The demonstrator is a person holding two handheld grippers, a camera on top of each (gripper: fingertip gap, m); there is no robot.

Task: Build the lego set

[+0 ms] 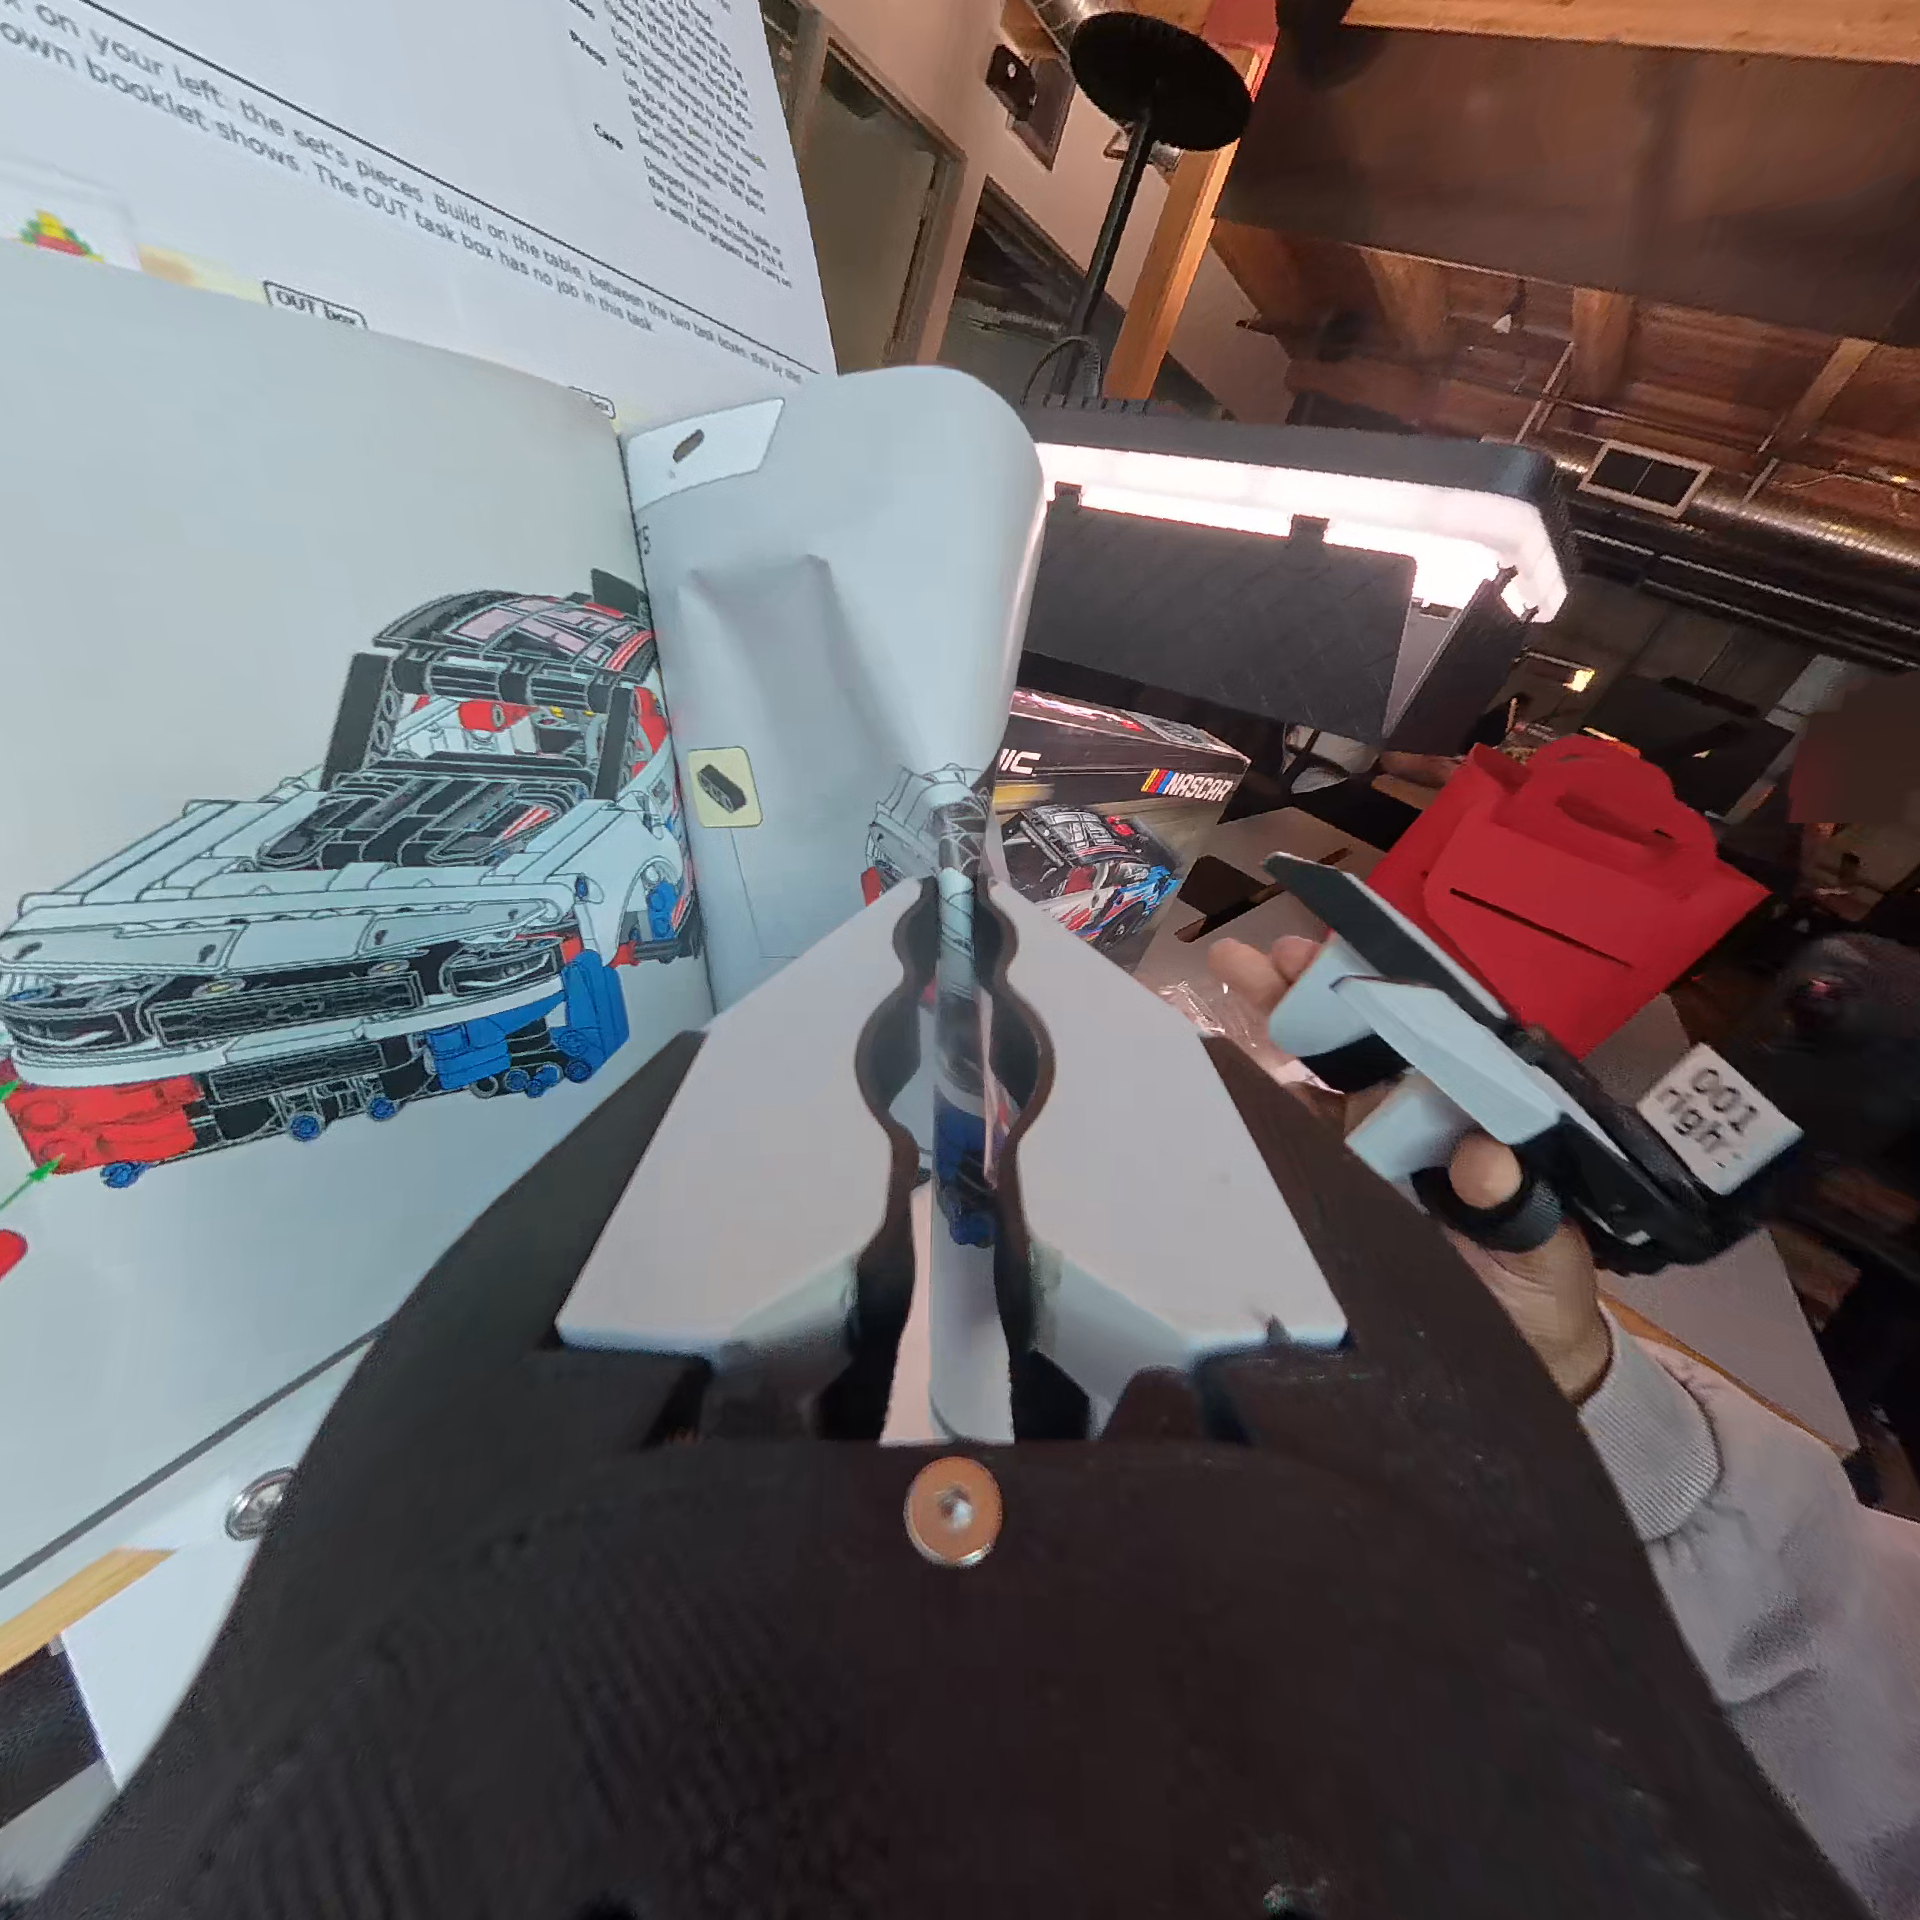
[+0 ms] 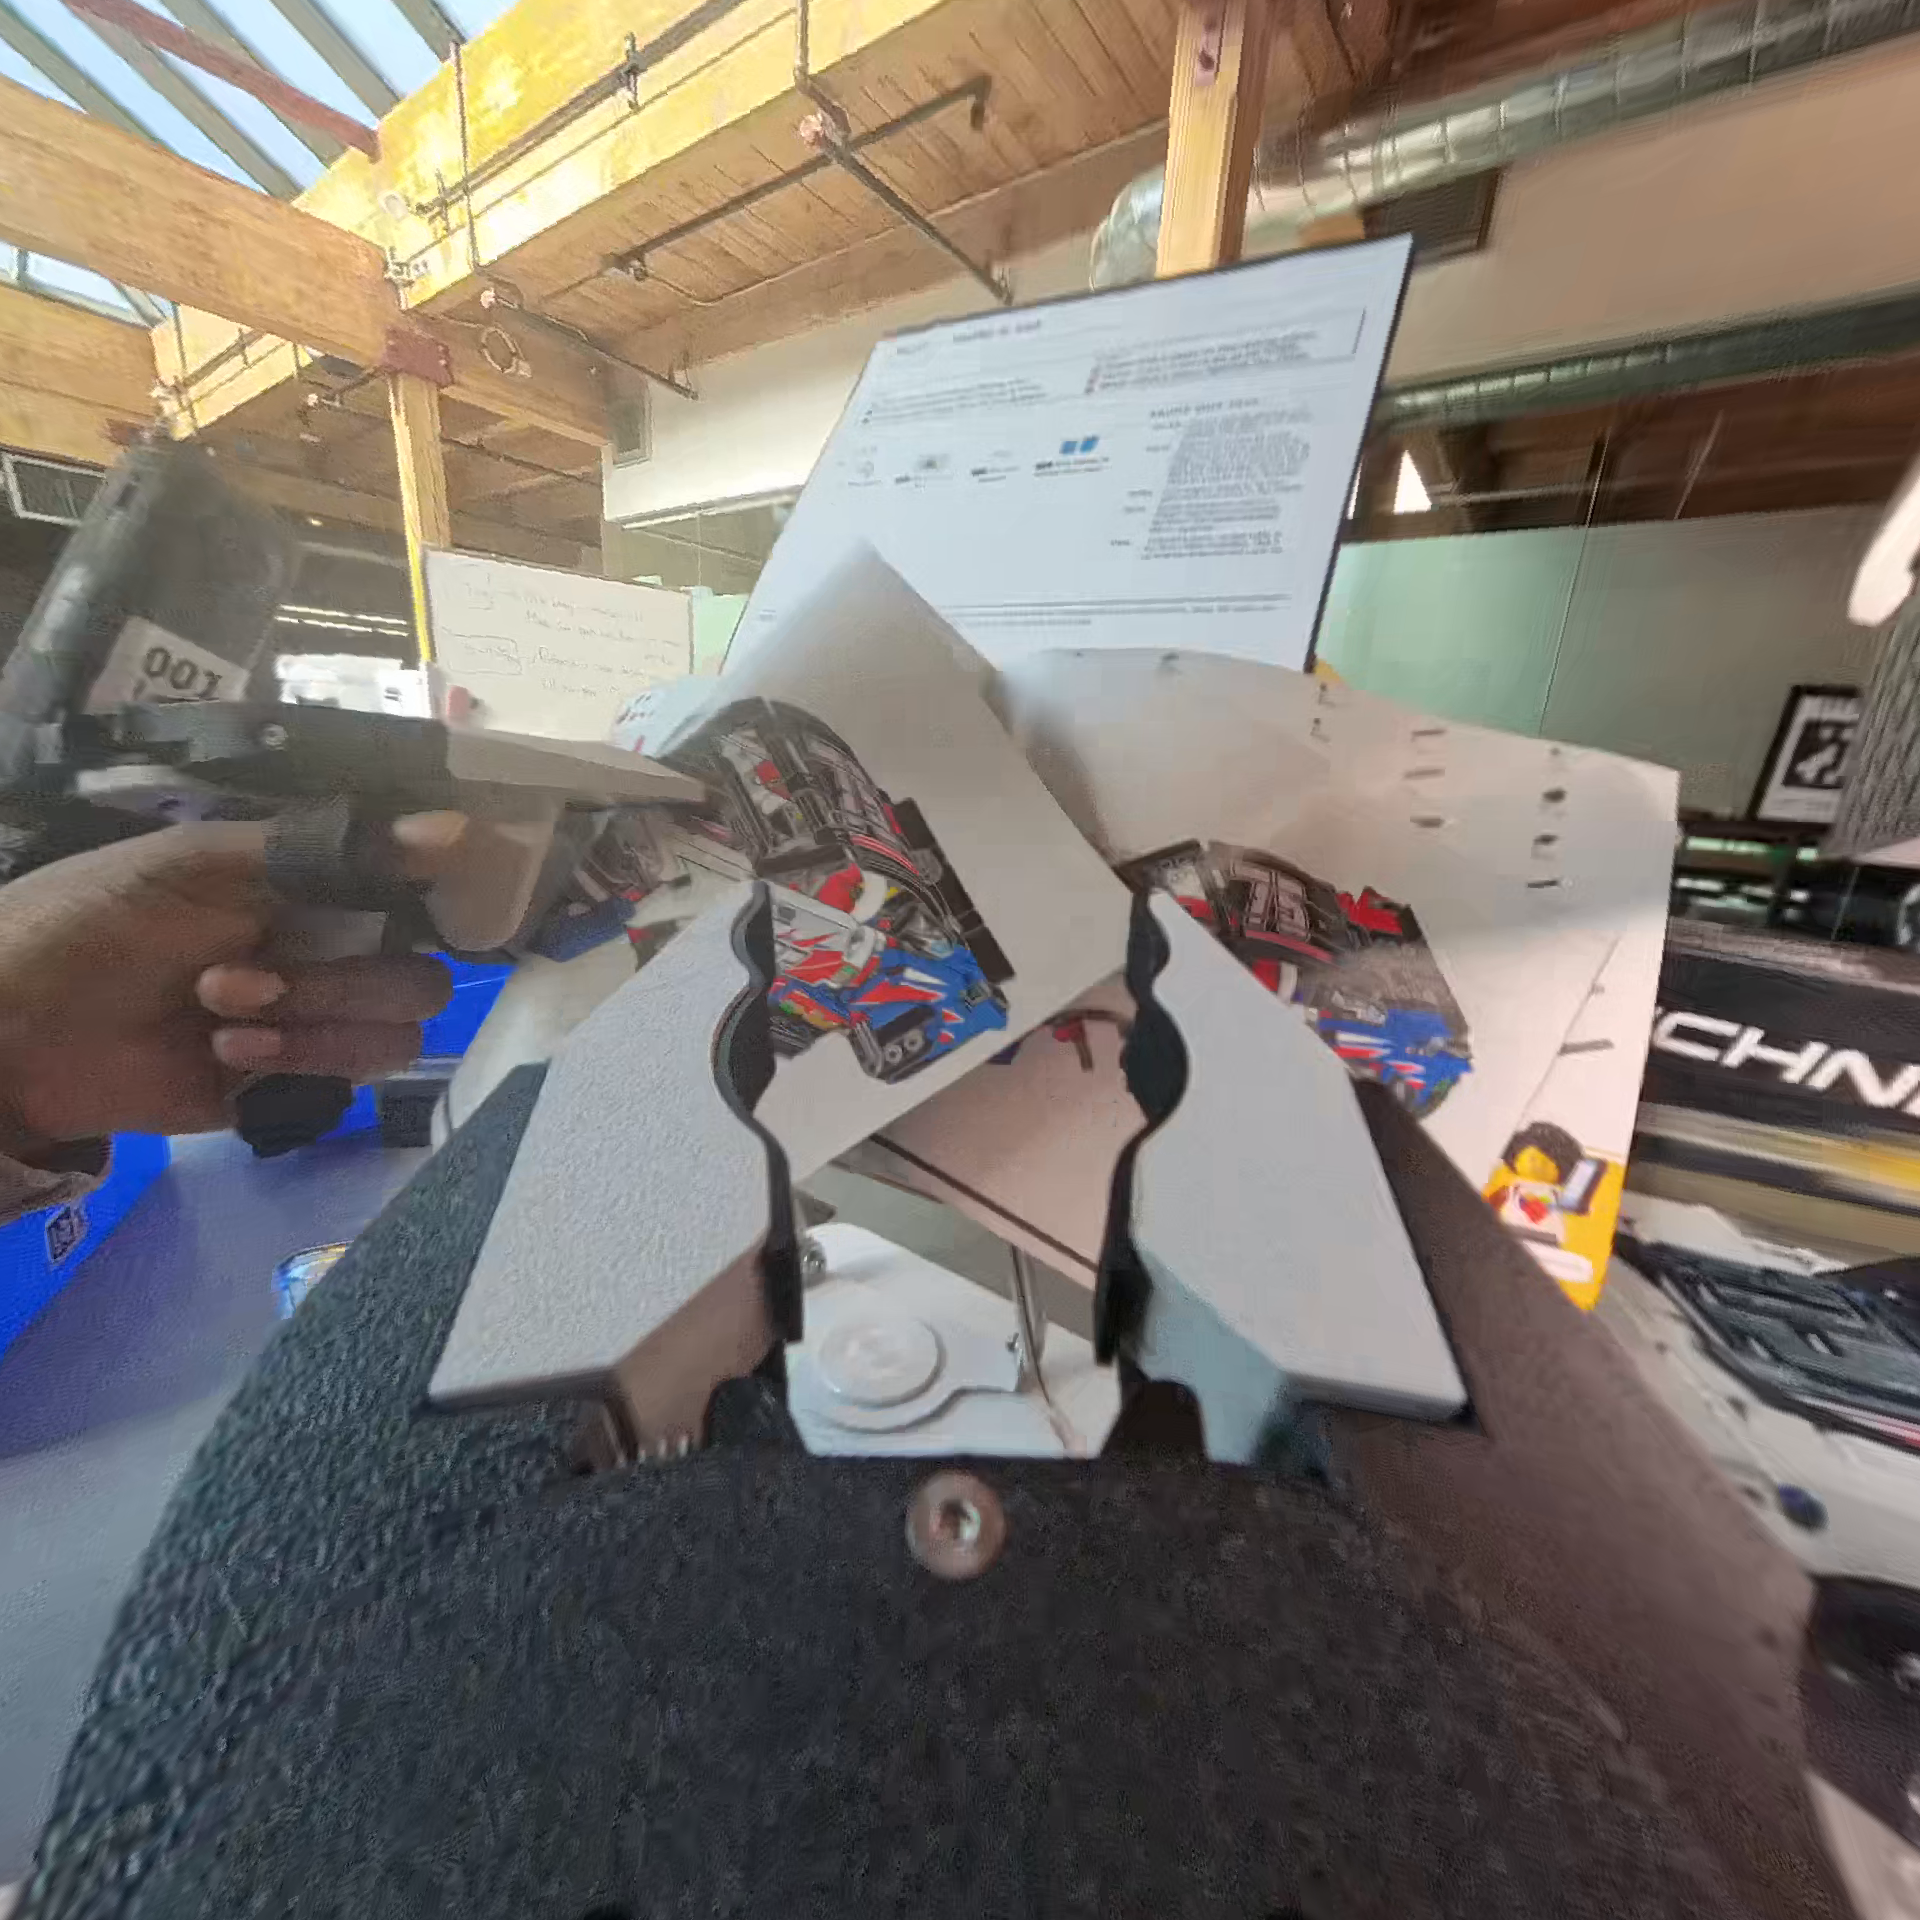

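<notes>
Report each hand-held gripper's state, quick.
Left hand-held gripper: closed on a booklet page.
Right hand-held gripper: open, holding nothing.

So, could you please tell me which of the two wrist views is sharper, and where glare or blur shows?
Left wrist view: mostly sharp, the booklet car drawing crisp; the page pinched in the left claw smears close up, and a lamp panel blows out white. Right wrist view: motion-blurred throughout, the instruction sheet unreadable; both show fisheye bending.

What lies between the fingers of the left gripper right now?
A page of the instruction booklet, pinched edge-on between the left gripper fingers in the left wrist view. The right gripper fingers stand apart with nothing gripped.
</notes>
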